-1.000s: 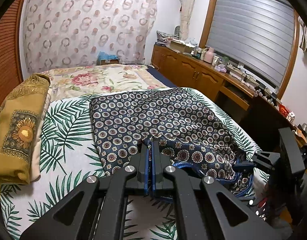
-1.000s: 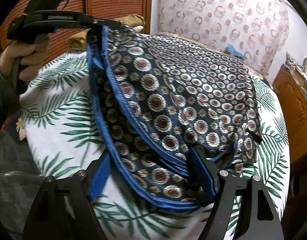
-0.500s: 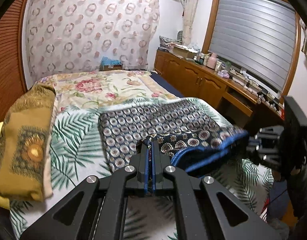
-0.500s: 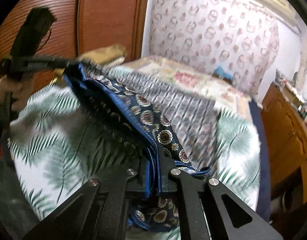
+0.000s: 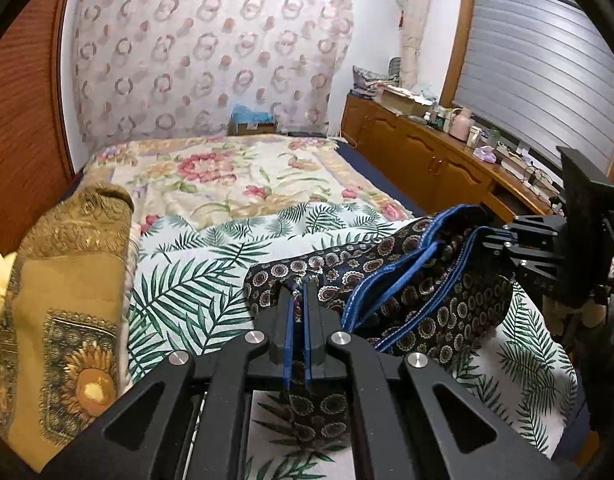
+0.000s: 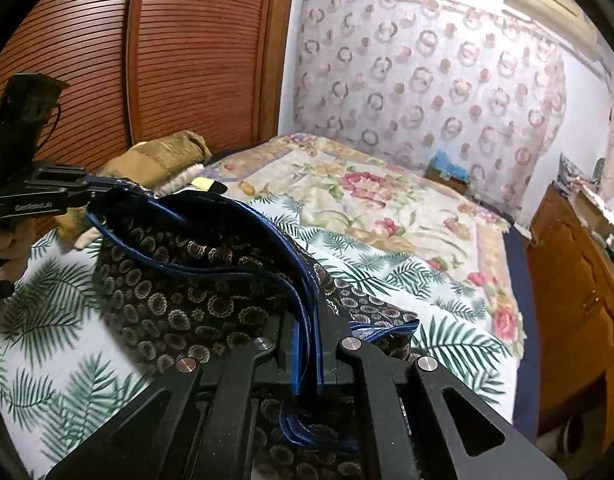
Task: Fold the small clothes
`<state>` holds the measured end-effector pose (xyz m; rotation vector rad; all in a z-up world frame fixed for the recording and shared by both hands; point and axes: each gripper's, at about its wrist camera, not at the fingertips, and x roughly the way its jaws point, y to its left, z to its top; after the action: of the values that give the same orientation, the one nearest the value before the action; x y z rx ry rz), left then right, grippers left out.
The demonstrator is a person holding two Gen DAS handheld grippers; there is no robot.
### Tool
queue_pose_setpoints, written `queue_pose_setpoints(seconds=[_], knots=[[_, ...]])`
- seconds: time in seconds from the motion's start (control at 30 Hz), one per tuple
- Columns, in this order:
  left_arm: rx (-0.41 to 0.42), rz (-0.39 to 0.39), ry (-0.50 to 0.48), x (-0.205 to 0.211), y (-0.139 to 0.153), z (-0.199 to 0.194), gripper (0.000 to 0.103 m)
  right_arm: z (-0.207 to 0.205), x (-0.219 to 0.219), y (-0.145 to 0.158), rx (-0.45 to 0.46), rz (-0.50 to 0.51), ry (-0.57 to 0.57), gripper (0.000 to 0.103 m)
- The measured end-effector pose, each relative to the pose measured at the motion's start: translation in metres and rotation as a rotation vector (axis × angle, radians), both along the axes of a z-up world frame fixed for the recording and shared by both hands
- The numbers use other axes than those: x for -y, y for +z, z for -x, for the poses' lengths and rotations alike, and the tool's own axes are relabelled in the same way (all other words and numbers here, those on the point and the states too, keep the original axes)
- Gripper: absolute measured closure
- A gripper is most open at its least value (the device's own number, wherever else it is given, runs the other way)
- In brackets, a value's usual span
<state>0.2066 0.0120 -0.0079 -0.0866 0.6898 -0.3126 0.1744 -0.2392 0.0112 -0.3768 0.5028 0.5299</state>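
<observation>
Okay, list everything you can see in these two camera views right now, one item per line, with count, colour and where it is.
patterned garment: one, dark navy with round motifs and blue trim, lifted above the bed between both grippers
palm-leaf sheet: one, white and green, near part of the bed
floral bedspread: one, cream with pink flowers, far part of the bed
folded textile: one, mustard with a sunflower print, left edge of the bed
curtain: one, pale with ring pattern, far wall
cabinet: one, brown wood, cluttered top, under the window
left gripper: black, shut on the garment
right gripper: black, shut on the garment's blue-trimmed edge
</observation>
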Motion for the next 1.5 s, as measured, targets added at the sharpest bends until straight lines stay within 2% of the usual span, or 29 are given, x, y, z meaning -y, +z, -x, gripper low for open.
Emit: queue_pose_setpoints(seconds=[0.07, 0.13, 0.2, 0.27, 0.3, 0.43, 0.53, 0.57, 0.6, 0.67, 0.7, 0.8, 0.9, 1.17, 1.37, 1.5], knots=[[-0.008, 0.000, -0.006, 0.001, -0.002, -0.002, 0.099, -0.014, 0.001, -0.008, -0.032, -0.010, 0.002, 0.098], [-0.012, -0.008, -0.004, 0.000, -0.003, -0.003, 0.092, -0.027, 0.002, -0.008, -0.053, -0.009, 0.007, 0.098], [-0.015, -0.001, 0.007, -0.003, -0.004, -0.005, 0.077, -0.040, -0.002, -0.010, -0.067, -0.003, 0.013, 0.098], [-0.002, -0.009, 0.014, -0.004, -0.004, -0.005, 0.070, -0.049, -0.002, -0.011, -0.078, -0.001, 0.016, 0.098], [0.000, -0.018, 0.013, -0.004, -0.005, -0.006, 0.063, -0.057, -0.005, -0.011, -0.078, 0.002, 0.007, 0.098], [-0.005, -0.034, 0.010, -0.005, -0.008, -0.011, 0.058, -0.077, -0.010, -0.010, -0.072, 0.014, -0.041, 0.097], [-0.021, -0.034, 0.010, -0.005, -0.016, -0.017, 0.048, -0.086, -0.015, -0.008, -0.061, 0.001, -0.075, 0.082], [-0.032, -0.035, 0.007, -0.005, -0.019, -0.020, 0.047, -0.088, -0.013, -0.004, -0.052, -0.016, -0.094, 0.073], [-0.043, -0.038, 0.004, -0.004, -0.022, -0.023, 0.046, -0.090, -0.012, 0.000, -0.043, -0.037, -0.110, 0.059], [-0.059, -0.051, 0.001, -0.001, -0.028, -0.029, 0.046, -0.090, -0.005, 0.013, -0.020, -0.089, -0.140, 0.043], [-0.063, -0.056, 0.004, 0.000, -0.030, -0.032, 0.046, -0.088, -0.002, 0.019, -0.004, -0.101, -0.154, 0.039], [-0.077, -0.069, 0.004, 0.003, -0.034, -0.040, 0.046, -0.080, 0.010, 0.034, 0.049, -0.094, -0.207, 0.037], [-0.094, -0.089, 0.001, 0.005, -0.036, -0.050, 0.046, -0.070, 0.025, 0.038, 0.040, -0.105, -0.225, 0.036], [-0.143, -0.121, 0.009, 0.005, -0.052, -0.078, 0.046, -0.073, 0.042, -0.008, -0.138, -0.085, -0.289, 0.034], [-0.202, -0.089, 0.011, 0.001, -0.067, -0.092, 0.046, -0.092, 0.046, -0.036, -0.261, -0.141, -0.310, 0.034], [-0.206, -0.076, 0.004, 0.001, -0.071, -0.093, 0.044, -0.110, 0.050, -0.042, -0.311, -0.185, -0.300, 0.034]])
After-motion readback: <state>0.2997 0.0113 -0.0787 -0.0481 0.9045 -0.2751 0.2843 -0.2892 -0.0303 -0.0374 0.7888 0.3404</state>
